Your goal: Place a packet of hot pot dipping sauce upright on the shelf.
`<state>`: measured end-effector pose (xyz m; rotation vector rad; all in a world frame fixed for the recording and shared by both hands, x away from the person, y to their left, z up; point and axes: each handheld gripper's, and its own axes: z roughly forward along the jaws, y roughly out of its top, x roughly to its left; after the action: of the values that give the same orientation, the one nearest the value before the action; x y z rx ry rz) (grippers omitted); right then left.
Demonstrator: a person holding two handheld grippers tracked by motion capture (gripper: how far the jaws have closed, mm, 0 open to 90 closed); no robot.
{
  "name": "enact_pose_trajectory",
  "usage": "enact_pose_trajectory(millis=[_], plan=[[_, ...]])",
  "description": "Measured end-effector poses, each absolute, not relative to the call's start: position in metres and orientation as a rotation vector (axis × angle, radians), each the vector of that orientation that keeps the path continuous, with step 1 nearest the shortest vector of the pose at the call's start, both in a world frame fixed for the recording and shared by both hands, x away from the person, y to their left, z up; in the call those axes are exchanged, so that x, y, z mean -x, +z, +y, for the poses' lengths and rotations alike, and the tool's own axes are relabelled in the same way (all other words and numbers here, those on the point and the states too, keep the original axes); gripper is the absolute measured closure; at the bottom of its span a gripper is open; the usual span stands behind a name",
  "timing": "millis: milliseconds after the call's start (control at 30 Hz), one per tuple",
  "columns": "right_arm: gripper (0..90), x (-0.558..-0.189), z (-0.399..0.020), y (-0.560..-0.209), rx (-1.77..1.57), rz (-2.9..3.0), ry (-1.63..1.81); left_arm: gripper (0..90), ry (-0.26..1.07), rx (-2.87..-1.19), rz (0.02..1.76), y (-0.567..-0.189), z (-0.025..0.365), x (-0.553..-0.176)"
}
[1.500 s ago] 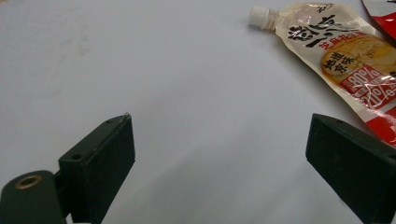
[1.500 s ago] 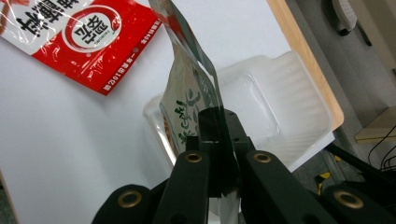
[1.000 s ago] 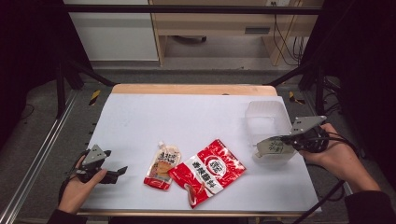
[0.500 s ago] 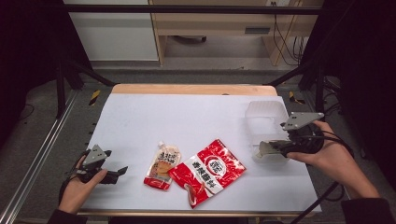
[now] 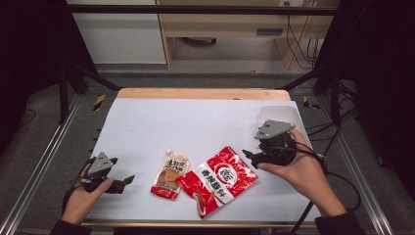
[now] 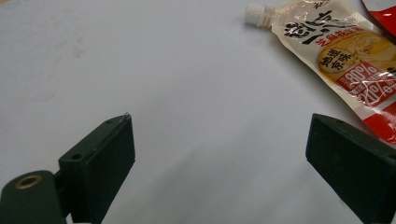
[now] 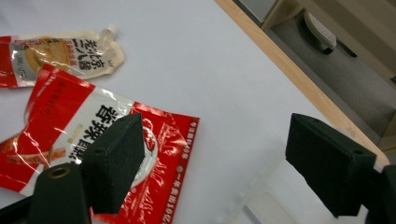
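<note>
Red packet (image 5: 219,178) beside spout pouch (image 5: 170,173) – clear tub (image 5: 279,115) behind; R gripper (image 5: 248,156), L gripper (image 5: 128,180) spread, empty.

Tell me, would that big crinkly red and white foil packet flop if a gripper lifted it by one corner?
Probably: the red and white foil packet lies flat and creased, so it looks thin and would likely droop. Its glossy film may be slippery. It seems light.

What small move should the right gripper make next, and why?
Probably ease the right gripper a little further toward the red-and-white foil snack bag and lower it onto the bag's near edge. Its jaws have just been opening and hold nothing, and they already point at that bag, which lies flat beside them on the white table.
</note>
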<state>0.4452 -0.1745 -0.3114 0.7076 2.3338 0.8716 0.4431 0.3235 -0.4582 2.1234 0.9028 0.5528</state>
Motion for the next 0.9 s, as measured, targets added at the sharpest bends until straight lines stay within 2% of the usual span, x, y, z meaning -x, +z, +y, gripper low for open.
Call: enact_pose_trajectory(millis=[300, 900], plan=[[19.4, -0.45, -0.137, -0.329, -0.703, 2.354, 0.884, 7.8, 0.554, -2.132, 0.896, -0.458, 0.322, -0.443], [20.9, -0.469, -0.096, -0.358, -0.764, 2.365, 0.941, 7.8, 0.558, -2.141, 0.888, -0.458, 0.321, -0.443]])
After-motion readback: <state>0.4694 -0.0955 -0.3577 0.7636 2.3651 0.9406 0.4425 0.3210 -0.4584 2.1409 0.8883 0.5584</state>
